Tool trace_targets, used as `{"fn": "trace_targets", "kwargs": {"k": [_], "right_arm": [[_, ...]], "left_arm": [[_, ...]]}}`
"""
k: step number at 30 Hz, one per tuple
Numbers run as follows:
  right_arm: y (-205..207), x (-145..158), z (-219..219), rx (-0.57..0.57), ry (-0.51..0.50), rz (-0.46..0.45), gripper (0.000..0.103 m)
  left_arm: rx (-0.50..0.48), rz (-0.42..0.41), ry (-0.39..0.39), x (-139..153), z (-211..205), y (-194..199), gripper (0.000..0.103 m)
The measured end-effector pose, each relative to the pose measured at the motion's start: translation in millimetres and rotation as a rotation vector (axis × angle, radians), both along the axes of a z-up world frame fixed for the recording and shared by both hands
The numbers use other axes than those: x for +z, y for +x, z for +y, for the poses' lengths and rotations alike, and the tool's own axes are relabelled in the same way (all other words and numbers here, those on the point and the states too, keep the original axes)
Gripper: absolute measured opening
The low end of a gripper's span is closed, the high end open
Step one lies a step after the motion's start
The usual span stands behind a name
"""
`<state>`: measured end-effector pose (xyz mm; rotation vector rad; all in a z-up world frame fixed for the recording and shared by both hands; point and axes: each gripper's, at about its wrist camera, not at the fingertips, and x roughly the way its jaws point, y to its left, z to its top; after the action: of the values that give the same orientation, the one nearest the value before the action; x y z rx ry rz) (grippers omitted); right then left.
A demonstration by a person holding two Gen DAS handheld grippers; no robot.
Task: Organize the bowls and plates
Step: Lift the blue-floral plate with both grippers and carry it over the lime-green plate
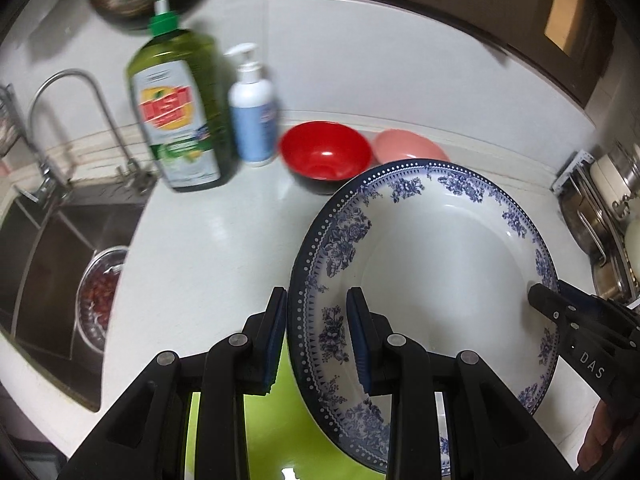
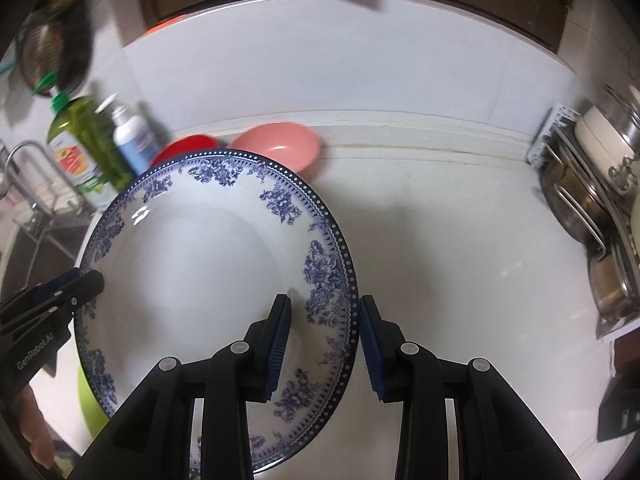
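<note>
A white plate with a blue flower rim [image 1: 436, 264] is held up above the white counter between both grippers. My left gripper [image 1: 318, 304] is shut on its left rim, one finger each side. My right gripper [image 2: 324, 312] is shut on its right rim [image 2: 344, 280]; it also shows in the left wrist view [image 1: 548, 300]. A lime green dish [image 1: 280, 432] lies under the plate. A red bowl [image 1: 324, 154] and a pink bowl [image 1: 408, 150] stand at the back by the wall.
A green soap bottle [image 1: 176, 112] and a white pump bottle [image 1: 252, 108] stand left of the bowls. The sink [image 1: 60, 248] with a tap and a metal strainer is at the left. A rack with metal pots [image 2: 592, 200] stands at the right.
</note>
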<state>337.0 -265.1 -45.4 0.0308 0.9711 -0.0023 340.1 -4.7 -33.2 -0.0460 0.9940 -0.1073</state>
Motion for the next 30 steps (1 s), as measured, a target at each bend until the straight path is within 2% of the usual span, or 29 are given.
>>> {"fn": "trace_targets", "kwargs": {"k": [9,15,24,30], "right_arm": [[-19.4,-3.5,59.1,0.08,-0.001,0.01,0.036],[-25.5,-16.3,89.9,0.139,-0.002,0.036,0.036],[-41.1,-39.2,122.5,0.195,0.001,0.091,0.036],[-48.0,-54.9,127.7,0.207,-0.011,0.137,0.036]], "left_arm": [[0.077,0.011,0.008,-7.2,60.0,-33.4,0.03],[0.104,0.05,0.019,-20.5,88.1,-49.8,0.03],[0.12,0.091,0.04,-39.2,107.2,-66.6,0.03],[0.109,0.154,0.034,-60.1,108.9,-71.2,0.03]]}}
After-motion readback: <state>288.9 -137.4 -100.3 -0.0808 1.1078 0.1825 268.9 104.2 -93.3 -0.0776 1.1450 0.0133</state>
